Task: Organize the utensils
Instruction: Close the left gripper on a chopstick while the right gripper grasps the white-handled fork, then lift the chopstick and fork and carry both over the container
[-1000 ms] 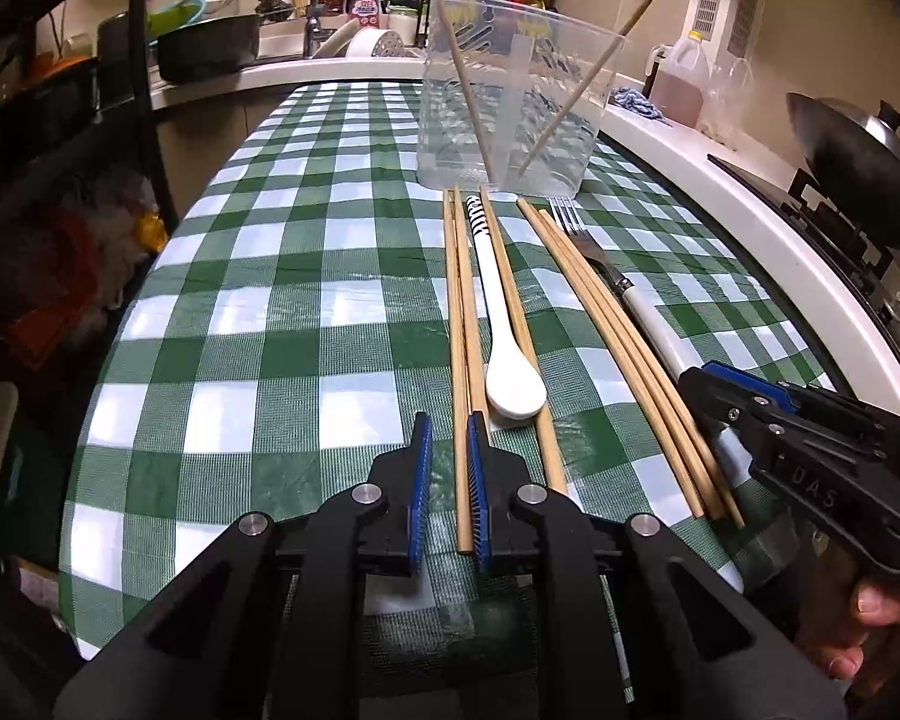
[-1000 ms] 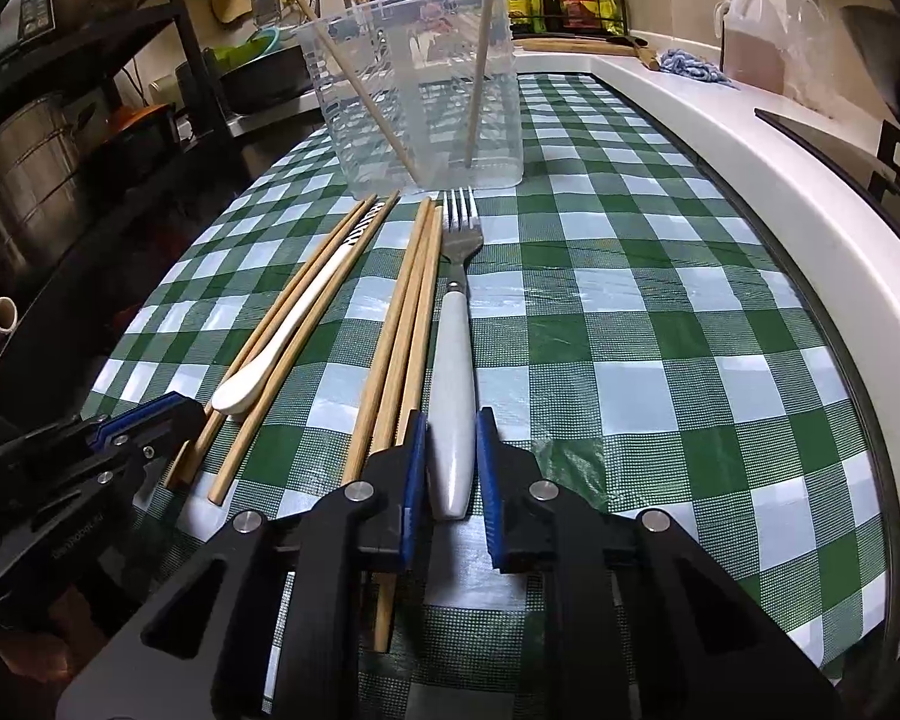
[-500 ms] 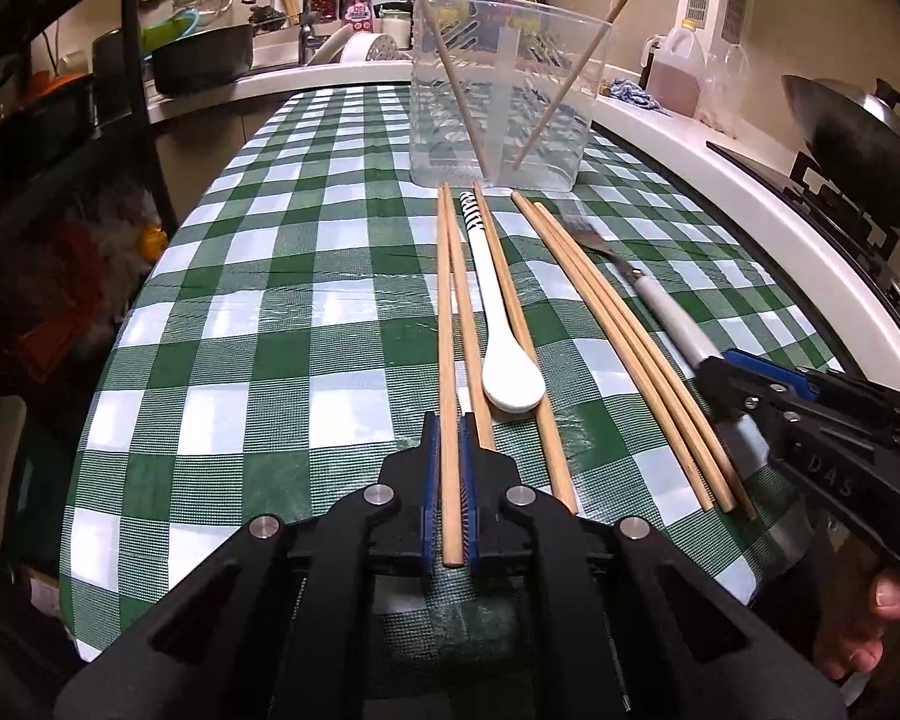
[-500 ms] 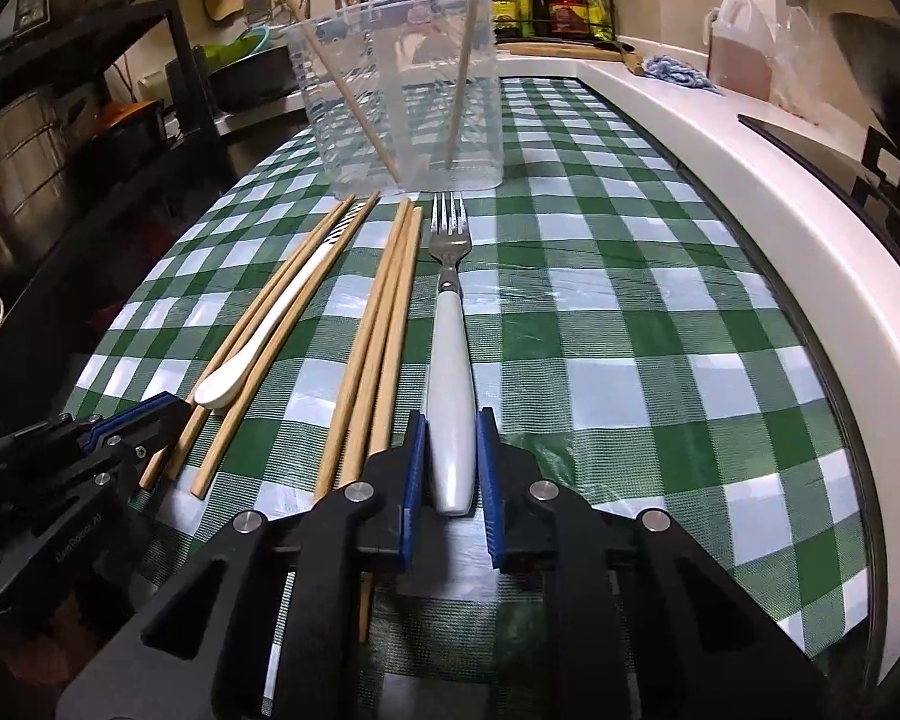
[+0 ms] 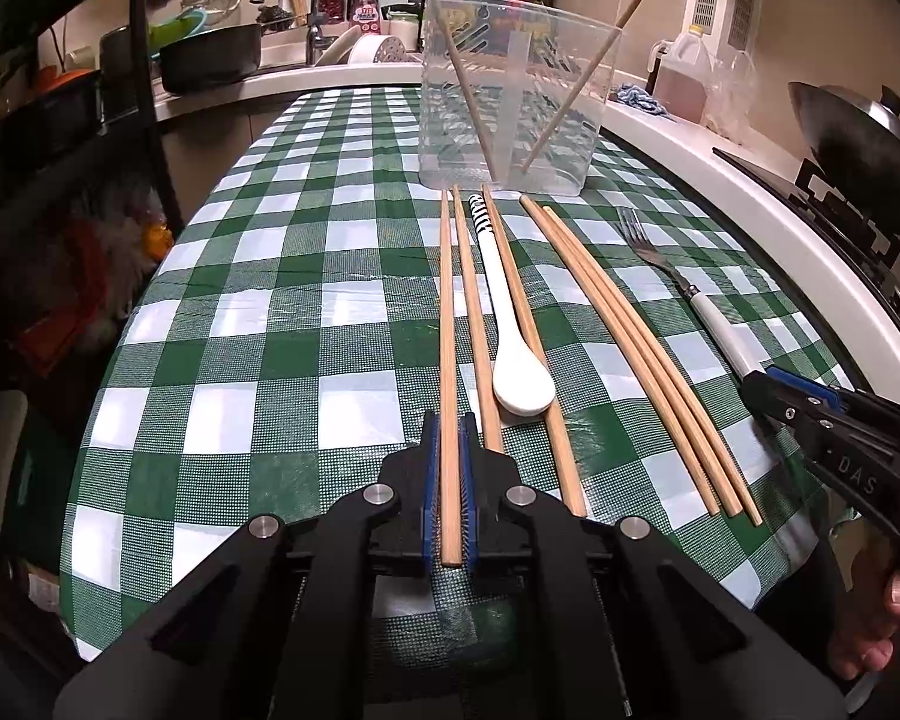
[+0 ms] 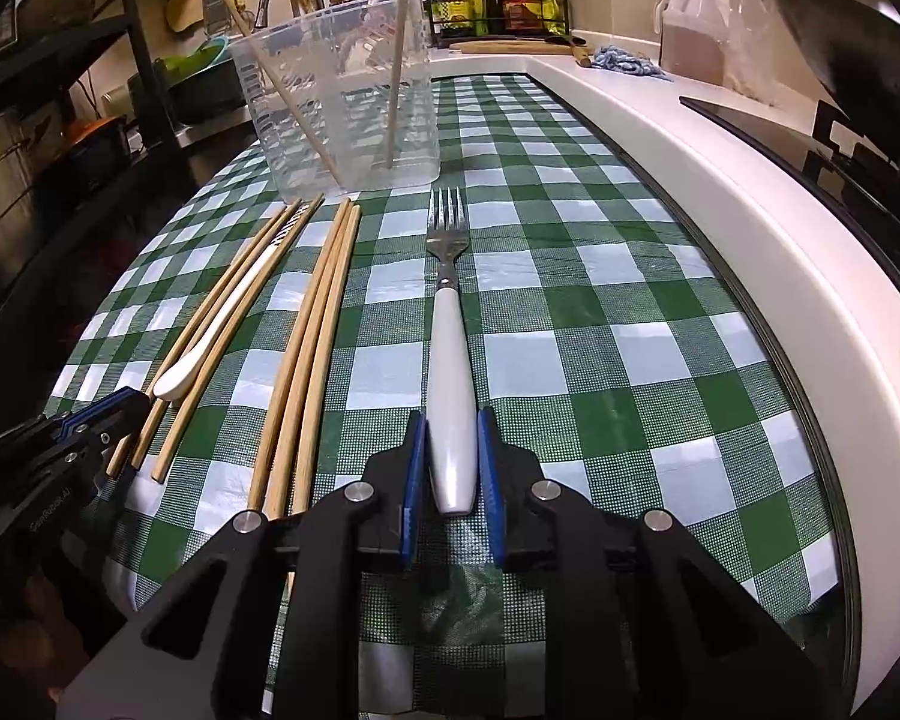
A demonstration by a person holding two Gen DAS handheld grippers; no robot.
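Left wrist view. Left gripper [image 5: 449, 468], black with blue ribbed pads, clamped narrow on one thin, straight wooden chopstick [image 5: 447, 360] near the near edge of the table [image 5: 222, 324], covered in a glossy green-and-white checked cloth. Second chopstick [image 5: 477, 324] just beside it on the right, then a smooth white spoon [image 5: 513, 348] with a striped handle tip, bowl toward the near edge, and a third chopstick [image 5: 525, 324] along its right side. Further right, a bundle of three chopsticks [image 5: 636, 354] lying close together, slanting toward the near right corner. Fork [image 5: 684, 294], metal tines and glossy white handle, nearest the right edge, its handle end inside the right gripper [image 5: 768, 387]. At the far edge, a clear ribbed plastic container [image 5: 510, 96], tapered, with two chopsticks leaning crossed inside. Fingers [image 5: 882, 618] of a hand at the lower right.

Right wrist view. Right gripper [image 6: 453, 462] narrow around the rounded white handle of the fork [image 6: 447, 372]; left pad touching, slim gap at the right pad; firm grip cannot be told. Tines pointing at the container [image 6: 348, 90]. Bundle of three chopsticks [image 6: 309, 348] left of the fork, spoon [image 6: 222, 324] beyond. Left gripper [image 6: 114, 414] at the near left corner, closed on a chopstick end.
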